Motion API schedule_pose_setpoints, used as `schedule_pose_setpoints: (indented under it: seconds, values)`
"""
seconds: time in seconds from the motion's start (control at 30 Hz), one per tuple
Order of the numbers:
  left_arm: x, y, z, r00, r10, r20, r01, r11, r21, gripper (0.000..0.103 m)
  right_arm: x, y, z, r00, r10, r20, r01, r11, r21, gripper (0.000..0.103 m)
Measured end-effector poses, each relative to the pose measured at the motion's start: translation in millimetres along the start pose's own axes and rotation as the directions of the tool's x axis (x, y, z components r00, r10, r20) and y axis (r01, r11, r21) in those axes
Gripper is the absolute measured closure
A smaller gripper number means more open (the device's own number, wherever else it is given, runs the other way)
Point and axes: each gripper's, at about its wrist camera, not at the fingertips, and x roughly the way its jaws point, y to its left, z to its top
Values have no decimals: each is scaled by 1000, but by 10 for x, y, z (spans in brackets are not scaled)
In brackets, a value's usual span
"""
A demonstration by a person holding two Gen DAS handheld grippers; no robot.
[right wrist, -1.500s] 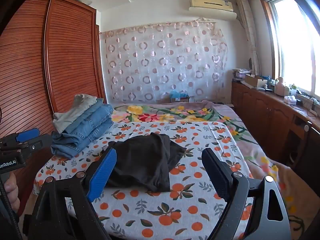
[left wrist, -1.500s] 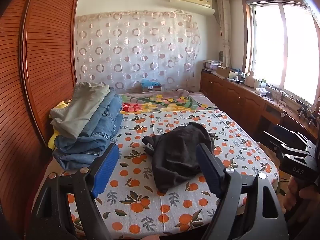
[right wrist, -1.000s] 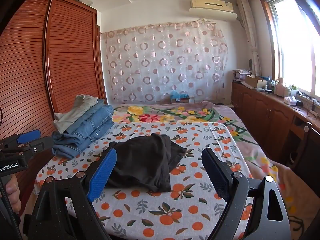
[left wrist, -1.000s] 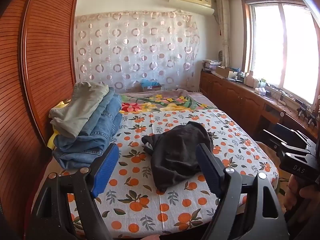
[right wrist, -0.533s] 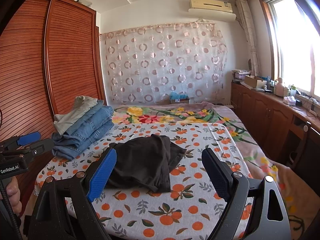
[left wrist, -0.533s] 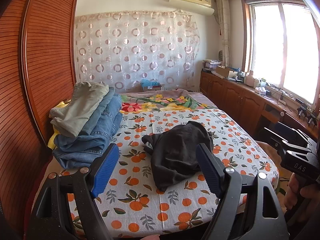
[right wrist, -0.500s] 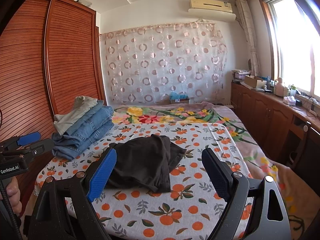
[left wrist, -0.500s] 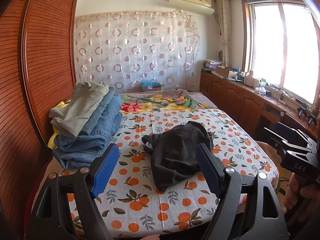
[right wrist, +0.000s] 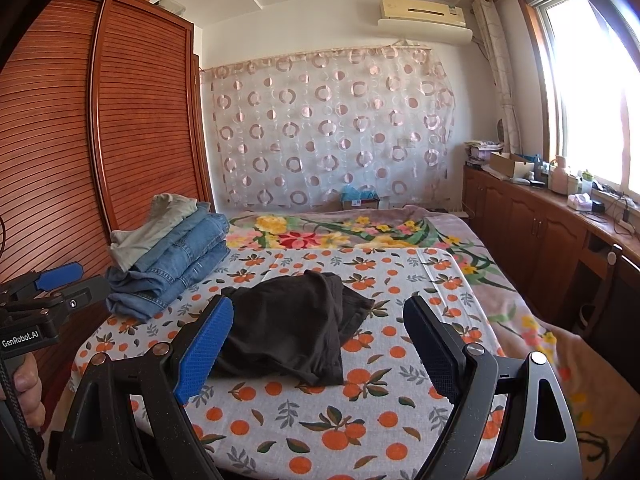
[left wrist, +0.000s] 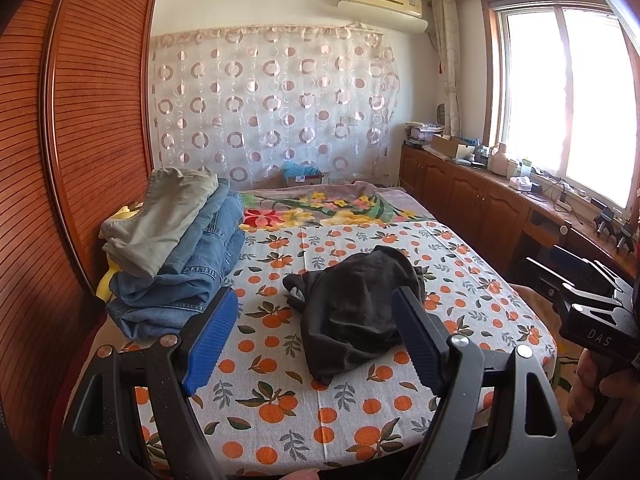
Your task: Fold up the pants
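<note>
Tools are both held above the near edge of the bed, and both stand wide open with nothing between their blue pads. The left tool points toward the middle of the bed; the right tool is beside it, and each one shows at the side of the other's view, gripped by a hand.

Beyond the open fingers lie the black pants, crumpled in a loose heap on the white sheet with the orange fruit print. They are near the centre of the bed, touched by neither tool, and not yet folded.

On the left side of the bed, next to the wooden wardrobe, stands a pile of folded clothes: blue jeans below, a pale grey-green piece on top. It is apart from the black pants.

Farther back a flower blanket covers the bed. On the right runs a long wooden counter under the bright window, with small boxes and bottles on it.
</note>
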Motion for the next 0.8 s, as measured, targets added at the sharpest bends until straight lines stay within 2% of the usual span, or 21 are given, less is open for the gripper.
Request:
schedule_pose_setpoints:
  seconds: [0.8]
  values:
    - [-34,-19,9,1000,2,4,-2,1000,2,23,-21,0,20,1000,2,11,-2,1000,2,15]
